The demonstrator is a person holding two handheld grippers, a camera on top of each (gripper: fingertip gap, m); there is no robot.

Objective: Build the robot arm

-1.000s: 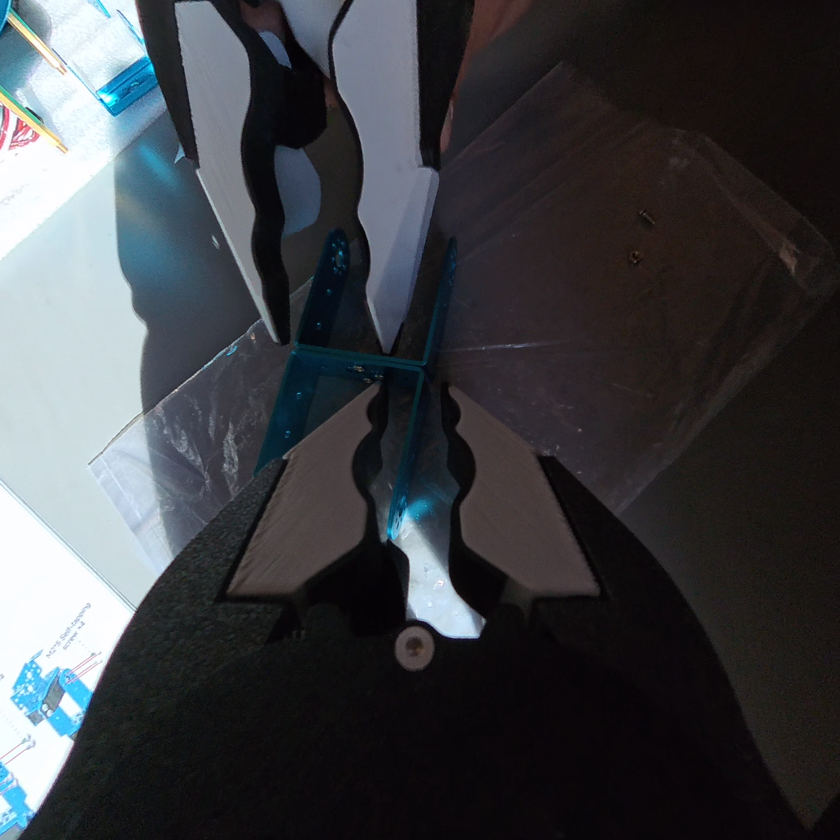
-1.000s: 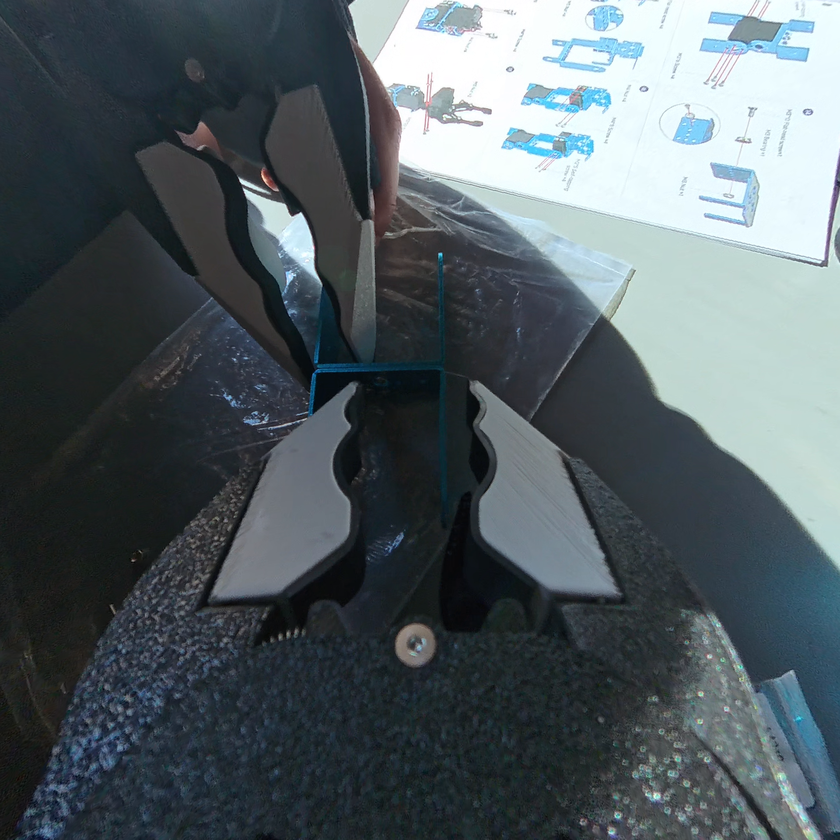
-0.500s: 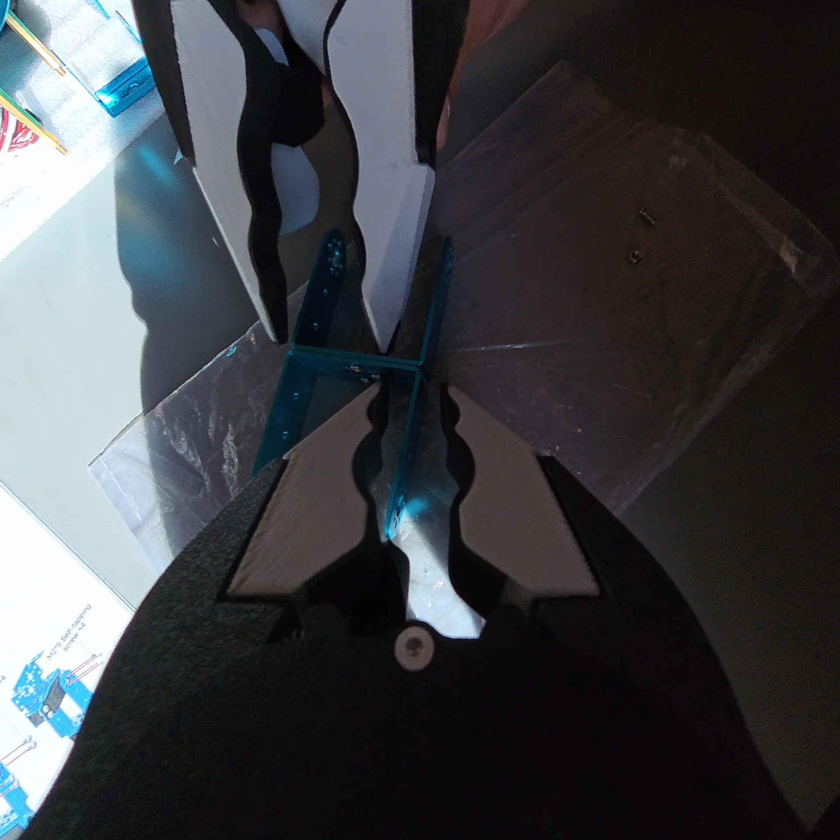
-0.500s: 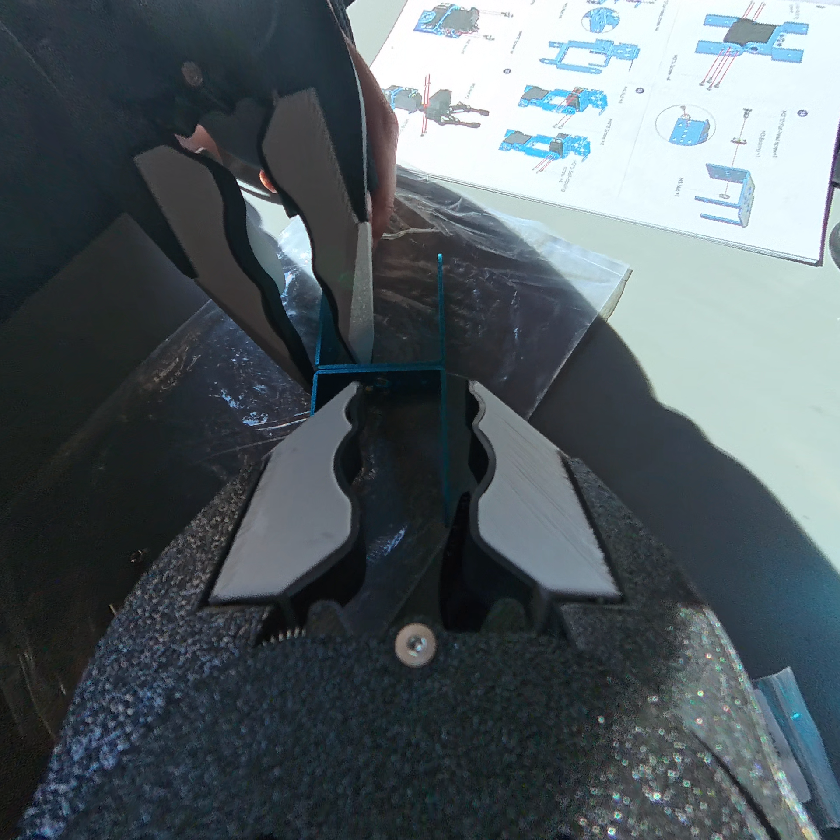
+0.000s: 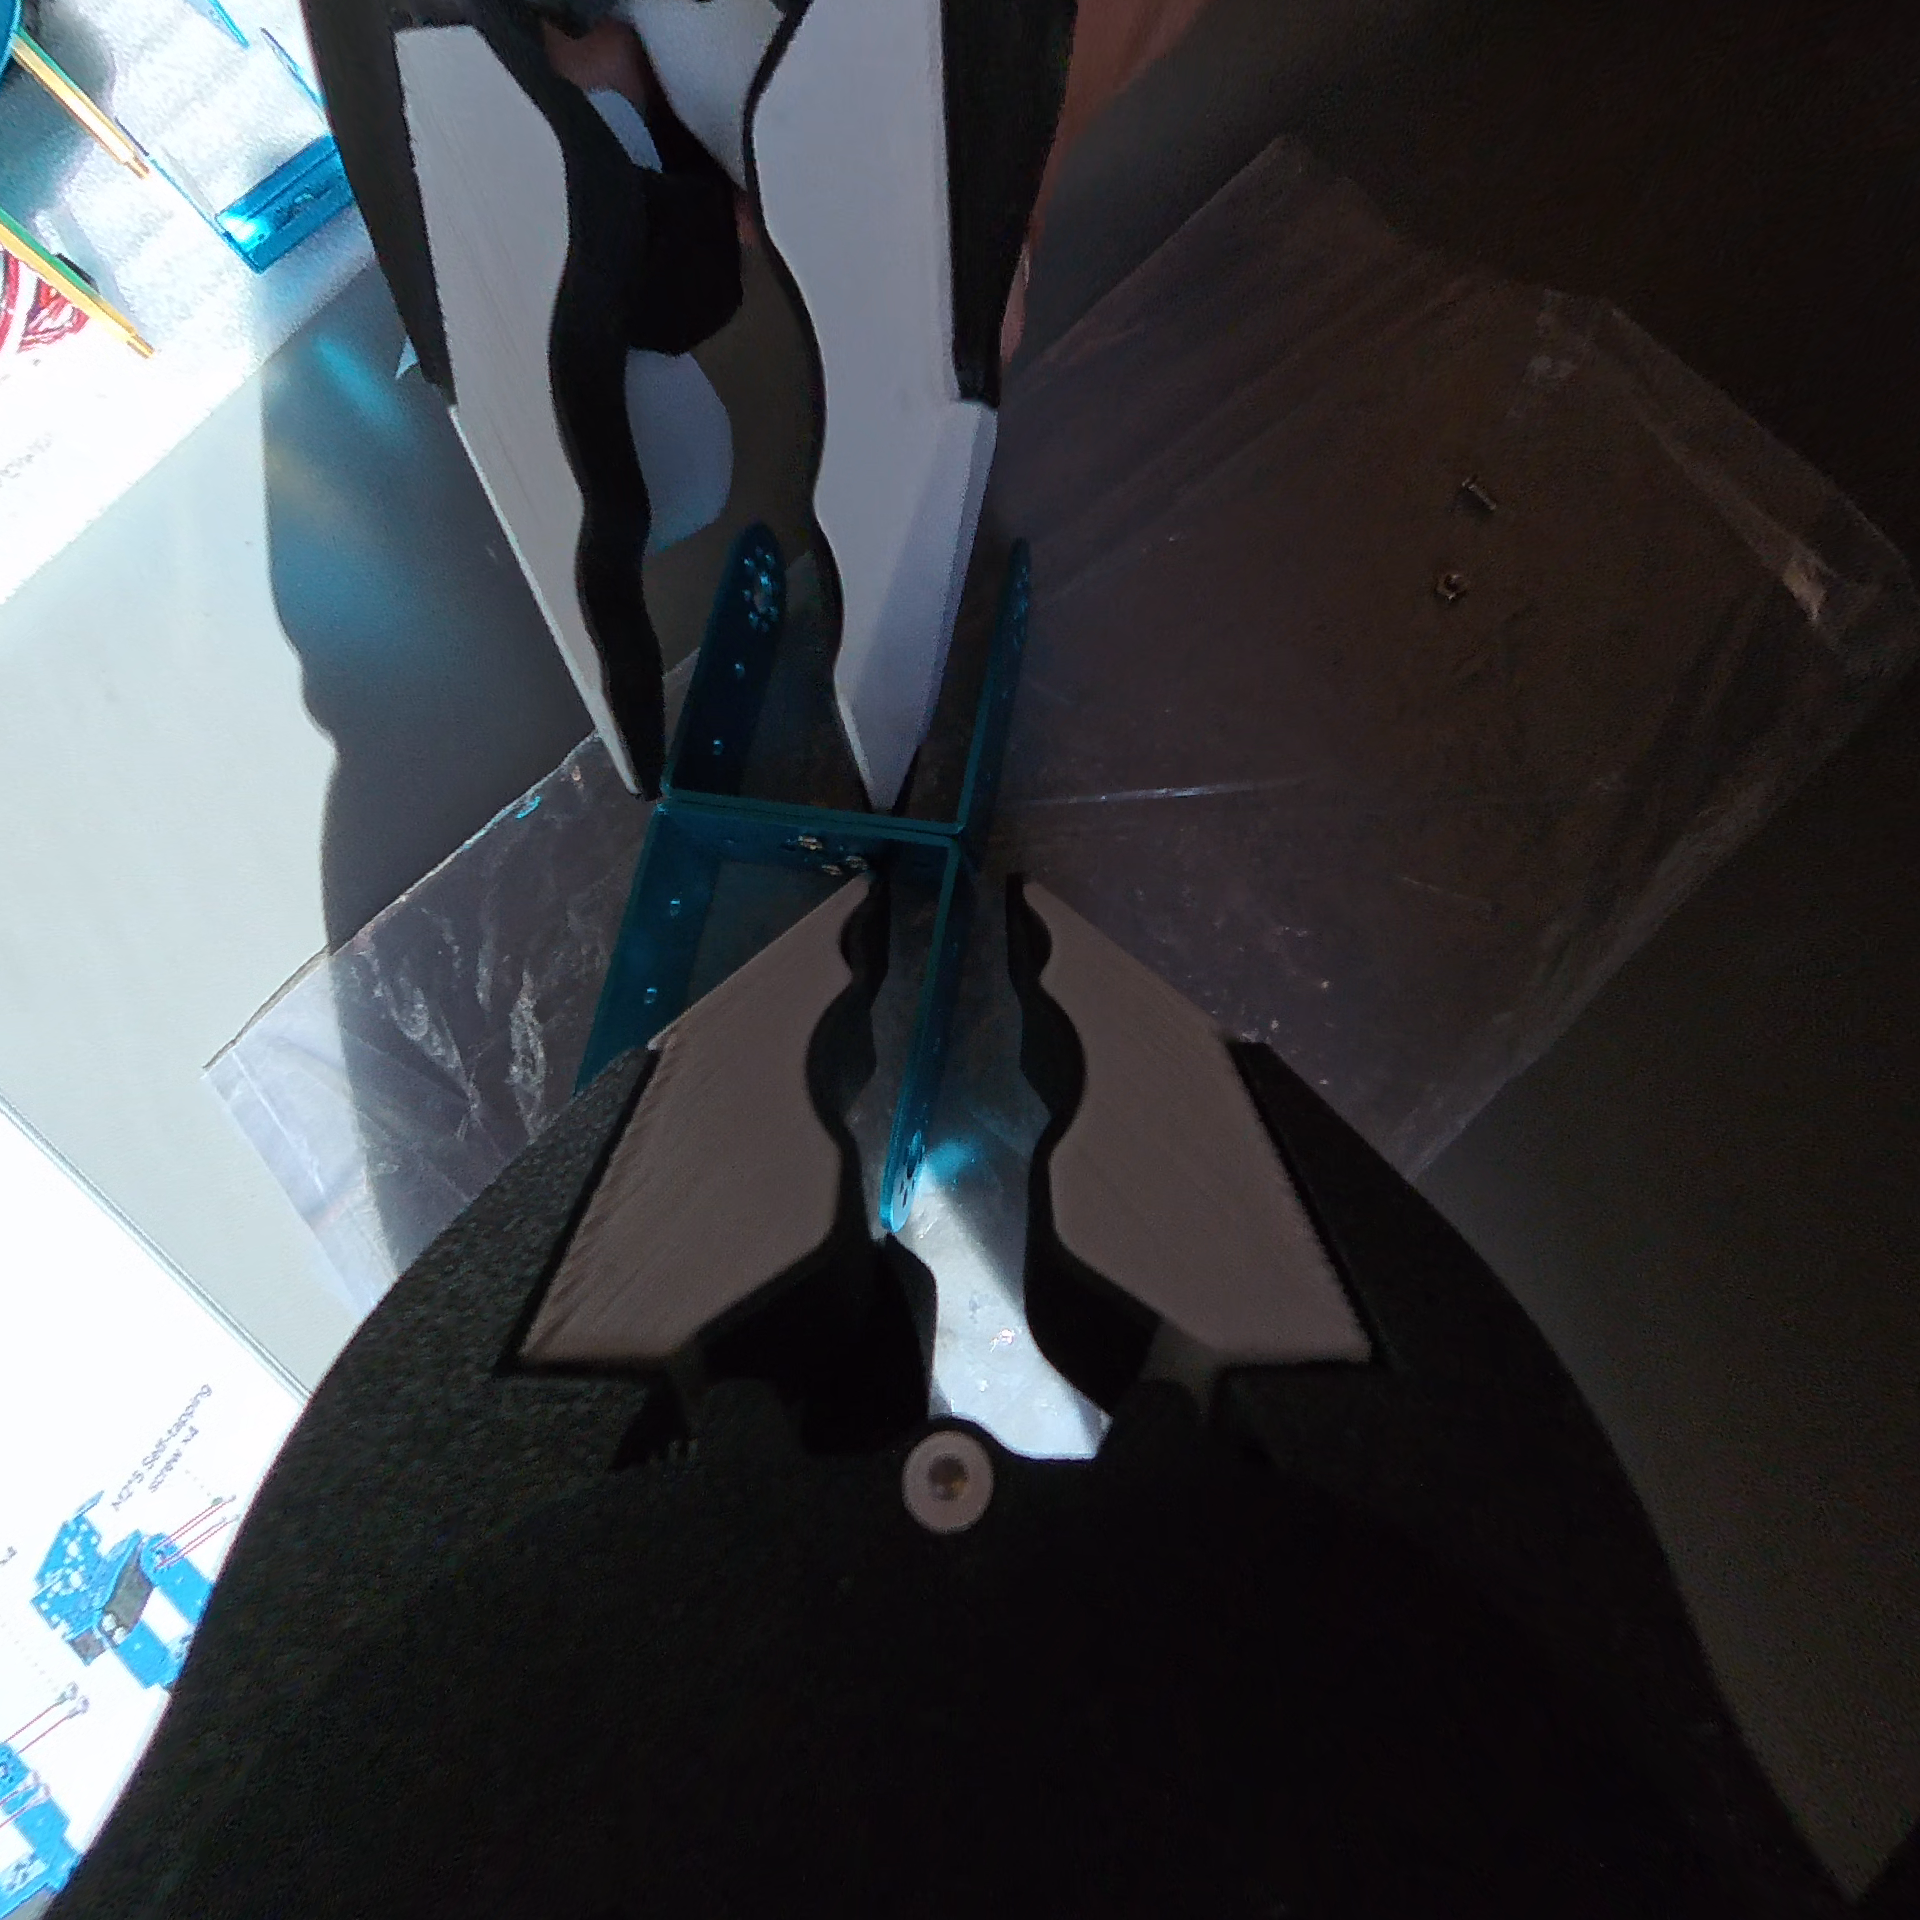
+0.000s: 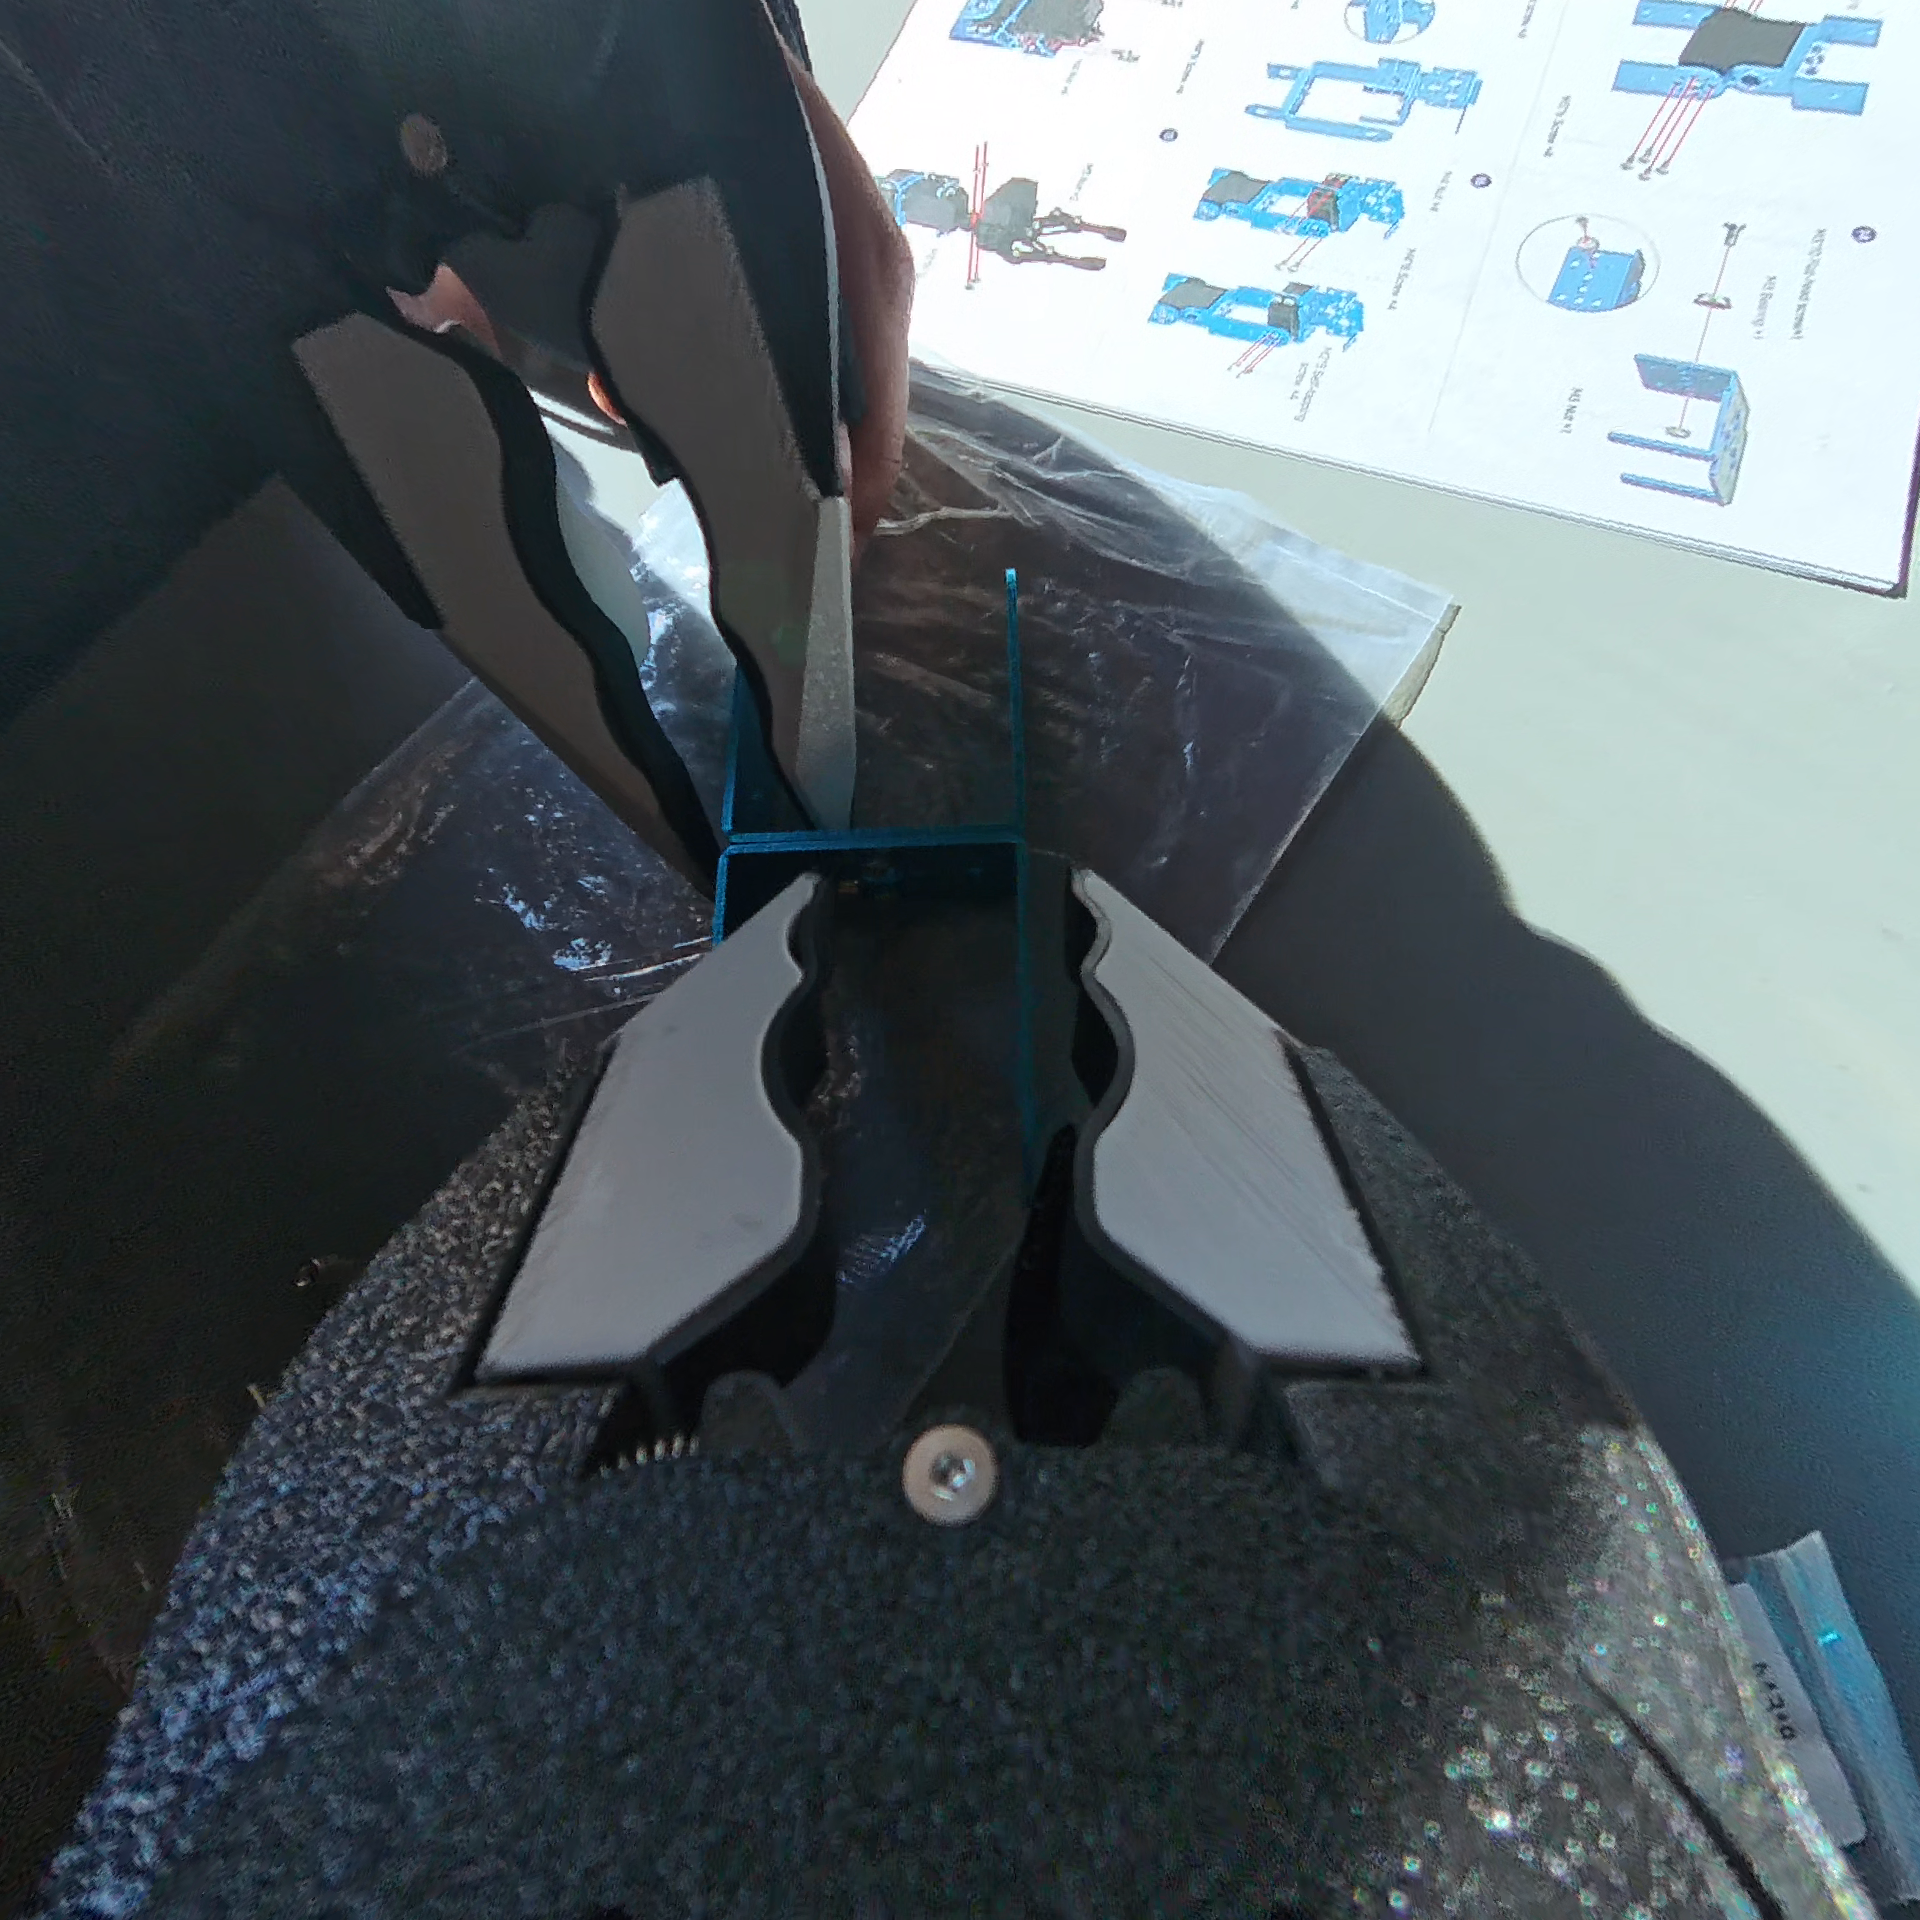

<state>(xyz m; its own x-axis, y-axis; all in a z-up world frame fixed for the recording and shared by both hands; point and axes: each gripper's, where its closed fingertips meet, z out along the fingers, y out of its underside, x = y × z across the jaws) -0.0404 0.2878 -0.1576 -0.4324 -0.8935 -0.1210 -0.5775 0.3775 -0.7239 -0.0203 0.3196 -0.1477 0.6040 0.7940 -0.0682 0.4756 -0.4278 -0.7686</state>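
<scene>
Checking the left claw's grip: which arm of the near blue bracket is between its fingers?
The right-hand arm stands between the left claw's fingers; the other arm lies outside, left of them.

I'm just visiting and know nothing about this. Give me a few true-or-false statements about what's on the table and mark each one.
1. The blue metal bracket stands on a clear plastic bag. True.
2. The left tool is clamped shut on the bracket. False: its jaws are apart and straddle one bracket arm, with gaps on both sides.
3. A sheet of printed drawings lies on the table. True.
4. Two small screws sit in a red bowl. False: they lie loose at the clear bag, and no bowl is in view.
5. The right tool meets the bracket from the side opposite the left tool. True.
</scene>
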